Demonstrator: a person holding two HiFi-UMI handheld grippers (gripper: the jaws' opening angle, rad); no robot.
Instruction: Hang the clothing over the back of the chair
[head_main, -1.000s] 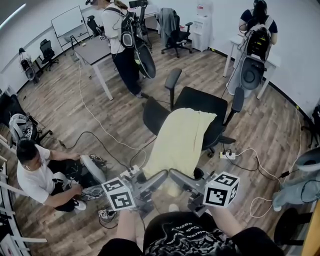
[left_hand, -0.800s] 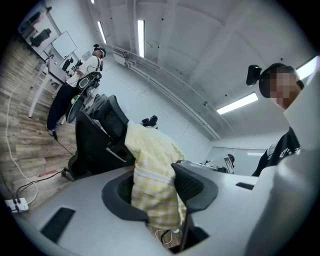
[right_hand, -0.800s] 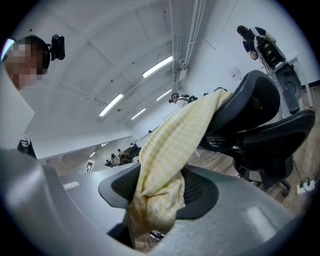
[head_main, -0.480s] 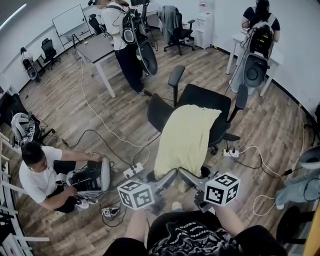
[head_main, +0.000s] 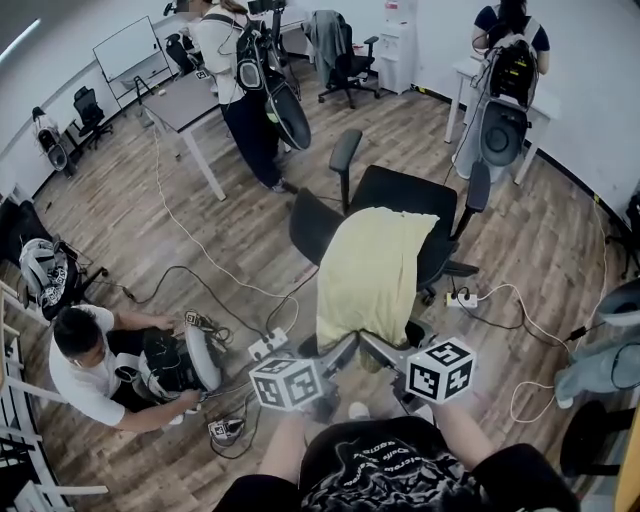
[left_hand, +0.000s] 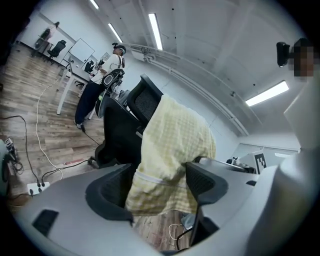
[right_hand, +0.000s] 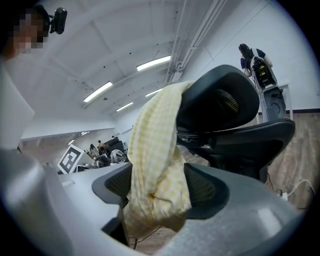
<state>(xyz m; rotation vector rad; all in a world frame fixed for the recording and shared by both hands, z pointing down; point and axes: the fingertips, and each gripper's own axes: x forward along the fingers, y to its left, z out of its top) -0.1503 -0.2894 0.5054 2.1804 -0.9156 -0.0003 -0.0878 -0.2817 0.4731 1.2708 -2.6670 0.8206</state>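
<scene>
Two grippers meet at the lower hem of the yellow checked clothing (head_main: 370, 270), which lies draped over the back of the black chair (head_main: 400, 195) and hangs down its rear face. Compared with a second ago, the left gripper (head_main: 338, 352) and the right gripper (head_main: 378, 347) sit closer together, and the left marker cube has shifted towards the right. The jaws of both have just been opening. In the left gripper view the hem hangs slack between widely parted pads. In the right gripper view a bunched fold fills the gap between its parted pads and is no longer squeezed. The top edge of the cloth folds over the crest of the backrest towards the seat. A power strip (head_main: 460, 298) and loose cables lie just right of the chair base, and another strip (head_main: 265, 345) lies to its left. A person sitting on the floor (head_main: 90, 365) is well apart at left. A standing person (head_main: 250, 90) is beside a worktop (head_main: 185, 100) beyond the chair. Bare wood floor (head_main: 540, 250) opens to the right.
</scene>
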